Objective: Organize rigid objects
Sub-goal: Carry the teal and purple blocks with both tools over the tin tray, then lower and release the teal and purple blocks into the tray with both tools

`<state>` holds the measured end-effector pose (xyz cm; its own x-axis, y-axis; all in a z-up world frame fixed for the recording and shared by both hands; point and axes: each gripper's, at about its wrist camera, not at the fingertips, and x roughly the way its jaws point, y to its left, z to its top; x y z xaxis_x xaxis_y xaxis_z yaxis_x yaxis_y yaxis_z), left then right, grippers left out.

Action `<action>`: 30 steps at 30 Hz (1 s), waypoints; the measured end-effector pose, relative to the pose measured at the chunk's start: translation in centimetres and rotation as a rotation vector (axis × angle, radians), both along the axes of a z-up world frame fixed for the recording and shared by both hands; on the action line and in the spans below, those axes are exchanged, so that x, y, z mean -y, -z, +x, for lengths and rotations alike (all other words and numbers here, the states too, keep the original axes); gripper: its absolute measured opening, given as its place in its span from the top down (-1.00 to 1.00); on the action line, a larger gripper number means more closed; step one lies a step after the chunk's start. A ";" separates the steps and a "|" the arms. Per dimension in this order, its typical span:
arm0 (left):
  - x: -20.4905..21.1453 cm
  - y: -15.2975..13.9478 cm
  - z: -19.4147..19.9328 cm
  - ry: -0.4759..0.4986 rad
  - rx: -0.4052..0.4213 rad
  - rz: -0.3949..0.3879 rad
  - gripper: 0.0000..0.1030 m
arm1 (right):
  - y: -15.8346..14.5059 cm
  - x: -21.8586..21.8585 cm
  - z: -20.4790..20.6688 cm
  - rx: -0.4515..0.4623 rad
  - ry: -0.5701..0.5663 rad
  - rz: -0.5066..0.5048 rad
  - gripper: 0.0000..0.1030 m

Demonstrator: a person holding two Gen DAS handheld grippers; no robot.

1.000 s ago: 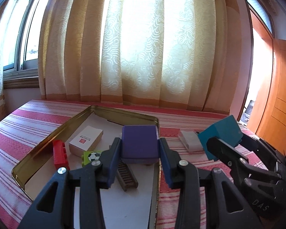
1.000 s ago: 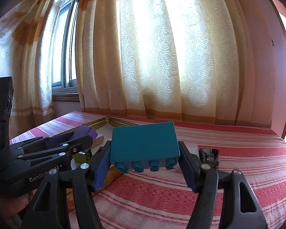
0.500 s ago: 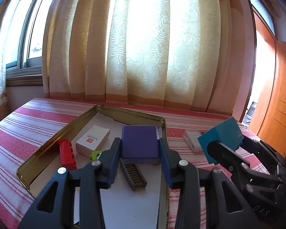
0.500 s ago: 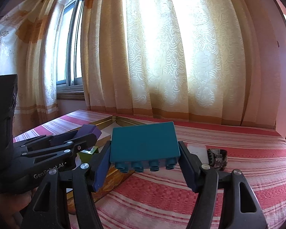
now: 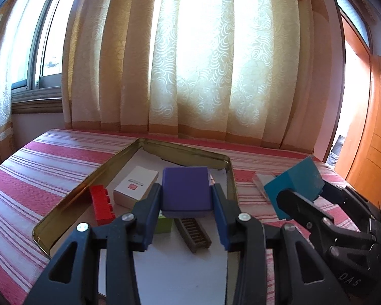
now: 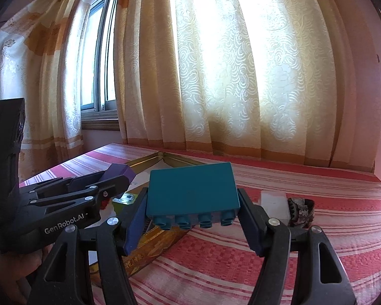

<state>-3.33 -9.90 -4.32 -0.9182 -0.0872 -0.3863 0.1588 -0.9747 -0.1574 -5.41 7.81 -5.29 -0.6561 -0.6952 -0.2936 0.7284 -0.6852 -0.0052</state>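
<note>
Clamping the purple square plastic block [image 5: 186, 188] at frame centre, the left gripper [image 5: 186, 212] is pinching its flat sides; the right gripper [image 6: 192, 219] is gripping the teal studded plastic brick [image 6: 192, 196], both seeming light, stiff, slick.

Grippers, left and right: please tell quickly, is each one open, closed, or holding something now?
Left gripper: closed on the purple block, held above the tray.
Right gripper: closed on the teal brick, studs facing the camera.
</note>
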 end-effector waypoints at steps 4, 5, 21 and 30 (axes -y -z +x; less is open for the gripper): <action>0.7 0.0 0.1 -0.015 0.005 0.000 0.24 | 0.0 1.0 0.1 0.001 -0.023 0.016 -0.32; 0.9 0.0 0.1 -0.020 0.006 0.000 0.24 | 0.0 1.1 0.1 0.000 -0.027 0.018 -0.32; 4.1 0.6 -1.5 -0.099 0.122 -0.036 0.24 | 0.4 6.7 -3.3 0.147 -0.132 0.082 -0.32; 5.6 1.0 -2.4 -0.127 0.167 -0.032 0.27 | 0.7 10.2 -3.8 0.185 -0.165 0.146 -0.32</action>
<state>-5.69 -15.52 -5.32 -0.8224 -0.2131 -0.5276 0.3022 -0.9492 -0.0877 -9.20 -2.43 -5.97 -0.4633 -0.7296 -0.5030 0.8277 -0.5590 0.0485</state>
